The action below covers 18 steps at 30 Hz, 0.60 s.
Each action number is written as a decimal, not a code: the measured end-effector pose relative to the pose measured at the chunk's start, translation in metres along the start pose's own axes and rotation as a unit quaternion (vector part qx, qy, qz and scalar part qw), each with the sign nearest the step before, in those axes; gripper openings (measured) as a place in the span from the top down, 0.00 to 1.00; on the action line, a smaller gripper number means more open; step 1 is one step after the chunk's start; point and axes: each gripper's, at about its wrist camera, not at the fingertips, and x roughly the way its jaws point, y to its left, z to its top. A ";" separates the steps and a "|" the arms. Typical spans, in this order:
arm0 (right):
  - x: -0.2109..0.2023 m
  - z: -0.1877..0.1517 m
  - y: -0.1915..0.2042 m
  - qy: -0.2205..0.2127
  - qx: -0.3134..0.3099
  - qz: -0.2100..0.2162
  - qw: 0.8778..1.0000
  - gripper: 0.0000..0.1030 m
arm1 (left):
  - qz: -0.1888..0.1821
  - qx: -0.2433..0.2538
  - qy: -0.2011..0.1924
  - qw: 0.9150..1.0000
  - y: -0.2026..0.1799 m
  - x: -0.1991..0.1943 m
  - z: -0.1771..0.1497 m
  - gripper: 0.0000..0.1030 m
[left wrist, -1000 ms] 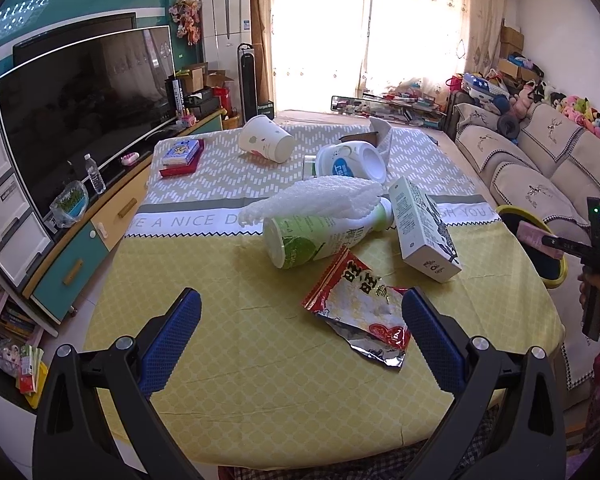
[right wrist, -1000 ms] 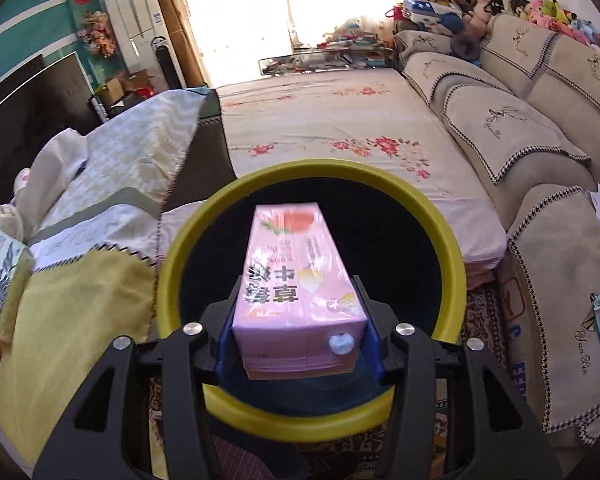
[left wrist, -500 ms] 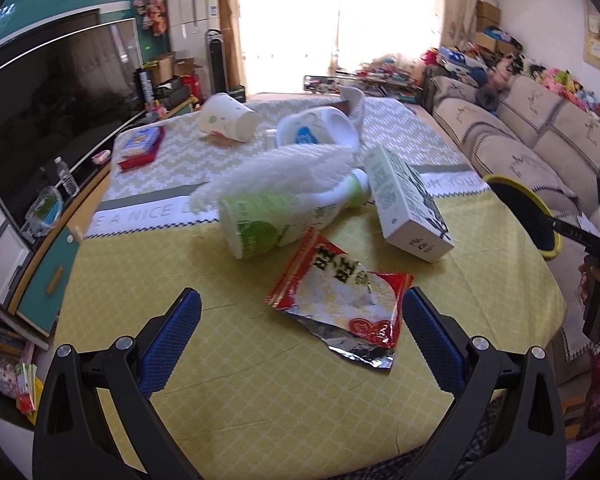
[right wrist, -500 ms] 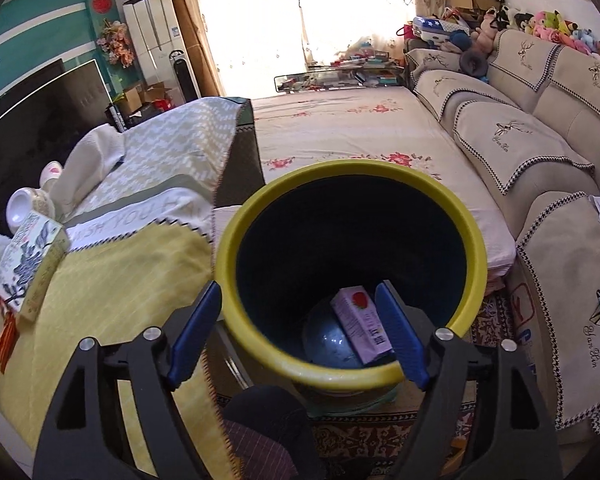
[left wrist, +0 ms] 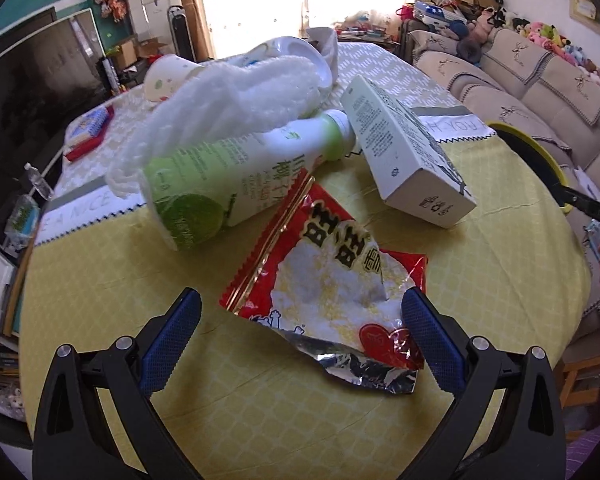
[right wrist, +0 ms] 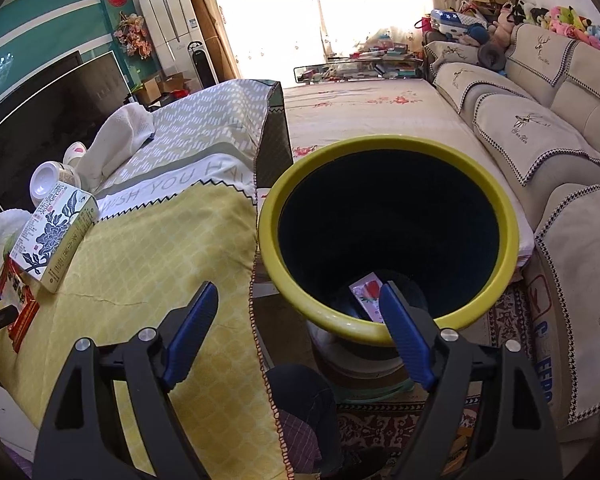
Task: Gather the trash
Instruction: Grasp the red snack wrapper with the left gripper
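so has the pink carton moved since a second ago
Yes. It was clamped in the right gripper above the bin's yellow rim; now the pink carton lies down inside the bin, and the gripper is open.

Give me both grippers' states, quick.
Left gripper: open, empty, straddling the snack wrapper.
Right gripper: open, empty, beside the bin.

TV (right wrist: 48,120), sofa (right wrist: 540,128), plush toys (right wrist: 556,20) behind.

left gripper (left wrist: 300,336) jaws spread | straddling snack wrapper (left wrist: 332,292) | tablecloth (left wrist: 112,280)
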 end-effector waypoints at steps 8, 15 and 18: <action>0.005 -0.004 0.003 0.006 -0.001 0.006 1.000 0.24 | -0.048 -0.018 -0.002 0.999 0.001 -0.001 0.000 0.48; 0.002 -0.004 0.003 0.000 -0.001 0.007 1.000 0.24 | -0.074 -0.031 -0.016 0.997 -0.001 -0.009 -0.001 0.89; 0.000 -0.005 0.003 -0.002 -0.001 0.007 1.000 0.24 | -0.077 -0.018 -0.032 0.996 -0.007 -0.017 -0.001 0.96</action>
